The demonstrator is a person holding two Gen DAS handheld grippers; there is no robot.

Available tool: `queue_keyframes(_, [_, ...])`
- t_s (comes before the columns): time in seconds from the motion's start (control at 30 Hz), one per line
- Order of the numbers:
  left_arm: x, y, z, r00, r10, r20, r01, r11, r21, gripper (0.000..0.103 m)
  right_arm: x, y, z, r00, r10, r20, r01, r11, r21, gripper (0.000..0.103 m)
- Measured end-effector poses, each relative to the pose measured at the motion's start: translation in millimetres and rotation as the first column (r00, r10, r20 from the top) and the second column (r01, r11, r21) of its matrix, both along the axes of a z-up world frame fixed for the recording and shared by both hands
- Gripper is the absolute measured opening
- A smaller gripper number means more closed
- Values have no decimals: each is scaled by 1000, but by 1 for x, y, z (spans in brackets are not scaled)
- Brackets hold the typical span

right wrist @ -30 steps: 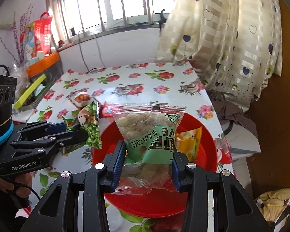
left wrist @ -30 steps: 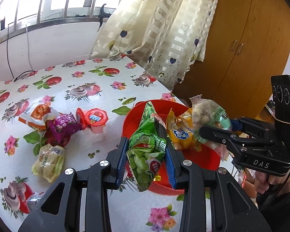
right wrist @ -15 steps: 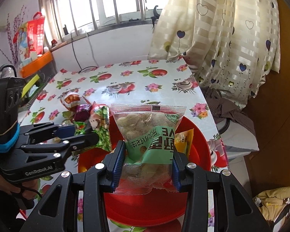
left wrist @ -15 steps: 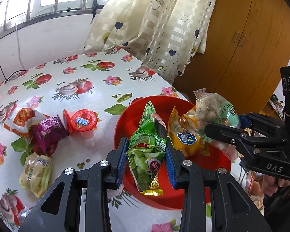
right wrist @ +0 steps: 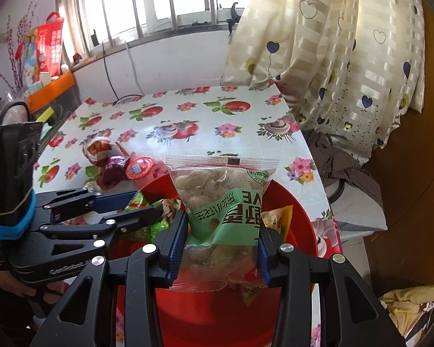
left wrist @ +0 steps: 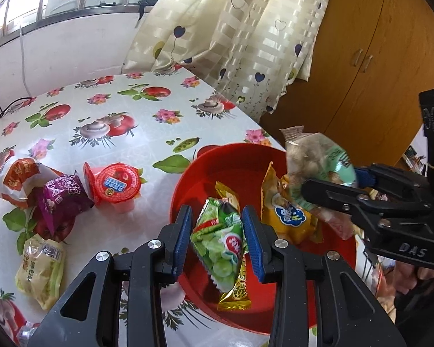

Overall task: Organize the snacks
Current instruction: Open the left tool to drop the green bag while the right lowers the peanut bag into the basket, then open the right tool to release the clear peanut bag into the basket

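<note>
My left gripper (left wrist: 217, 240) has opened over the red bowl (left wrist: 240, 162); the green pea snack bag (left wrist: 220, 245) sits loose between its blue pads, tilted, dropping into the bowl. The bowl holds a yellow packet (left wrist: 286, 211) and a small gold packet (left wrist: 237, 292). My right gripper (right wrist: 221, 243) is shut on a clear peanut bag with a green label (right wrist: 222, 199), held above the bowl (right wrist: 298, 211). The peanut bag also shows in the left wrist view (left wrist: 318, 162).
On the flowered tablecloth (left wrist: 124, 110) left of the bowl lie a red jelly cup (left wrist: 115, 185), a purple packet (left wrist: 60, 199), an orange-white packet (left wrist: 20, 176) and a pale yellow-green bag (left wrist: 40, 269). The table edge, a curtain (left wrist: 246, 37) and a wooden cabinet (left wrist: 370, 66) stand to the right.
Both grippers moved forward over the bowl. My left gripper's jaws spread apart and the green bag slipped and tilted between them. My right gripper kept its hold on the peanut bag.
</note>
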State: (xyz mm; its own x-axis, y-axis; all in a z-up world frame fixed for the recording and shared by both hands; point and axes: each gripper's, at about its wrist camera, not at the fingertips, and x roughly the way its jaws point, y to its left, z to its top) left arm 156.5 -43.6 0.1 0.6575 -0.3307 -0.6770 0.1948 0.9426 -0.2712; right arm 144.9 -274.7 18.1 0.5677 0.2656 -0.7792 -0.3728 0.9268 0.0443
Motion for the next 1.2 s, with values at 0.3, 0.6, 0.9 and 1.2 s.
queue_keyframes(0.3, [-7,19,10,998,56,19,-55,998,-30,38,23,20,-13,999,38,-25,-40,998,-54,39])
queue_keyframes(0.6, [-14,27,13,998,65,13,-65,997,-41,38,30,39,-22,993,101,-64,-104,993,-51,43])
queue_keyframes(0.9, [-21,30,15,998,61,8,-60,997,-47,38,15,30,-2,997,75,-13,-75,997,-11,46])
queue_keyframes(1.2, [-34,33,17,997,78,5,-78,996,-35,38,14,32,-6,998,64,26,-62,995,-79,20])
